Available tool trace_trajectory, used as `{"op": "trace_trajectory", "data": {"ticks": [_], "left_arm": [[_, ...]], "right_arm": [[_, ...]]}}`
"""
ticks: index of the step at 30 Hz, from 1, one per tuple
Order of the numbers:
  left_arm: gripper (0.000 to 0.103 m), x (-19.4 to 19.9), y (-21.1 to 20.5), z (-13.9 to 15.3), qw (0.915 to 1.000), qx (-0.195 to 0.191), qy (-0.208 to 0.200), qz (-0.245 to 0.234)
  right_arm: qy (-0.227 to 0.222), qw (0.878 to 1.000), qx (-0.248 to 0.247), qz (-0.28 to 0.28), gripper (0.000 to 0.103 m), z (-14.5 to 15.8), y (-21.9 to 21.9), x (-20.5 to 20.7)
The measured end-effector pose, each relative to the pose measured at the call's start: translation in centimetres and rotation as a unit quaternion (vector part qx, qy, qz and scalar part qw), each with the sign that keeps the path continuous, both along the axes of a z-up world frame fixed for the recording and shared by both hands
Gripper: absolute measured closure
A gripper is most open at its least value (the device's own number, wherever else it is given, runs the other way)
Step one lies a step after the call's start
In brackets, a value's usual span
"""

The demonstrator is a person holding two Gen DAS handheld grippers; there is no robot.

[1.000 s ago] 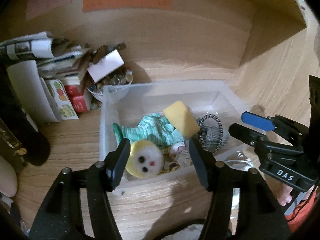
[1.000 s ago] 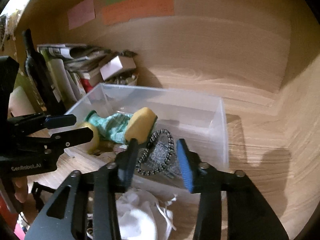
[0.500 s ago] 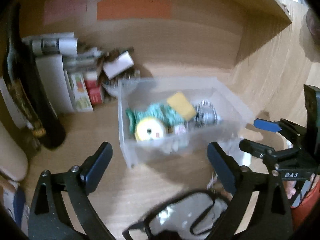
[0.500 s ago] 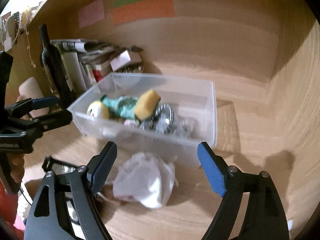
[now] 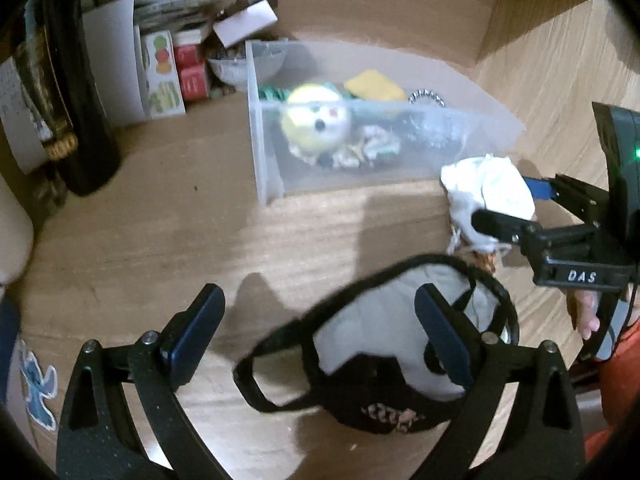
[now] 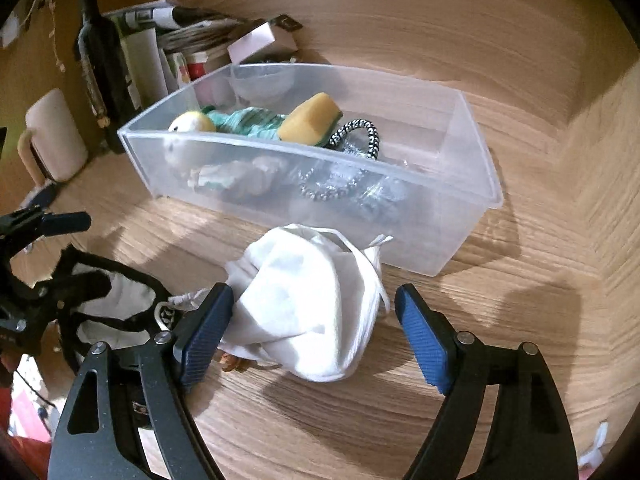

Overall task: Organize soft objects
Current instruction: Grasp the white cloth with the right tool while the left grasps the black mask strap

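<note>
Right wrist view: the white drawstring pouch (image 6: 316,304) lies crumpled on the table (image 6: 500,360), just in front of the clear plastic bin (image 6: 472,168) at 12 o'clock, between the wide-apart fingers of the right hand-held gripper (image 6: 314,338), seemingly lined up for a grasp. At 9 o'clock, the left hand-held gripper (image 5: 320,334), likewise spread, straddles the black-trimmed cloth bag (image 5: 396,344). Sponge (image 6: 310,118) and plush toy (image 6: 192,124) already sit inside the bin.

Dim warm light, motion blur, fisheye-warped edges.

dark bottle (image 6: 105,60), stacked papers (image 6: 188,32), cream mug (image 6: 56,136), wooden desk (image 6: 520,320)
</note>
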State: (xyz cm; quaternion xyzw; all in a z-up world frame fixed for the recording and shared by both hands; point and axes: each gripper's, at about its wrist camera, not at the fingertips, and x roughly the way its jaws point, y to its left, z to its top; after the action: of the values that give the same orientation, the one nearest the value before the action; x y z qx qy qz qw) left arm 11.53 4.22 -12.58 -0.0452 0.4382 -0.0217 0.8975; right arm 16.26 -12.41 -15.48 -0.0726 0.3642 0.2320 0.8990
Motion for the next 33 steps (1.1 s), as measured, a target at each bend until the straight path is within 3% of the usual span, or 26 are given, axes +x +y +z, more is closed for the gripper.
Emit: {"op": "trace_trajectory", "data": {"ticks": [2, 6, 8, 12, 14, 22, 33], "left_arm": [[0.006, -0.3, -0.1, -0.2, 1.0000, 0.001, 0.002, -0.001], [0.007, -1.2, -0.6, -0.2, 1.0000, -0.004, -0.003, -0.008], [0.019, -1.5, -0.7, -0.4, 0.9999, -0.010, 0.002, -0.011], [0.033, -1.6, -0.7, -0.5, 0.9999, -0.006, -0.001, -0.013], [0.052, -1.9, -0.9, -0.4, 0.9997, -0.011, 0.000, -0.020], [0.089, -1.8, -1.3, 0.9, 0.9995, -0.015, -0.013, -0.024], [0.095, -0.6, -2.2, 6.3, 0.9949, -0.015, -0.097, -0.026]], "right_arm": [[0.002, 1.000, 0.004, 0.001, 0.028, -0.1, 0.0, -0.1], [0.021, 0.999, 0.026, 0.016, 0.050, -0.4, -0.1, -0.2], [0.026, 0.999, 0.037, 0.020, 0.058, -0.6, -0.3, -0.4], [0.019, 0.999, 0.043, 0.015, 0.077, -0.3, -0.4, -1.3], [0.013, 0.999, 0.047, 0.010, 0.080, -0.1, -0.7, -1.8], [-0.020, 0.997, 0.075, -0.010, 0.082, 1.7, -2.8, -3.4], [-0.082, 0.992, 0.096, -0.026, 0.082, 5.1, -3.9, -4.5]]}}
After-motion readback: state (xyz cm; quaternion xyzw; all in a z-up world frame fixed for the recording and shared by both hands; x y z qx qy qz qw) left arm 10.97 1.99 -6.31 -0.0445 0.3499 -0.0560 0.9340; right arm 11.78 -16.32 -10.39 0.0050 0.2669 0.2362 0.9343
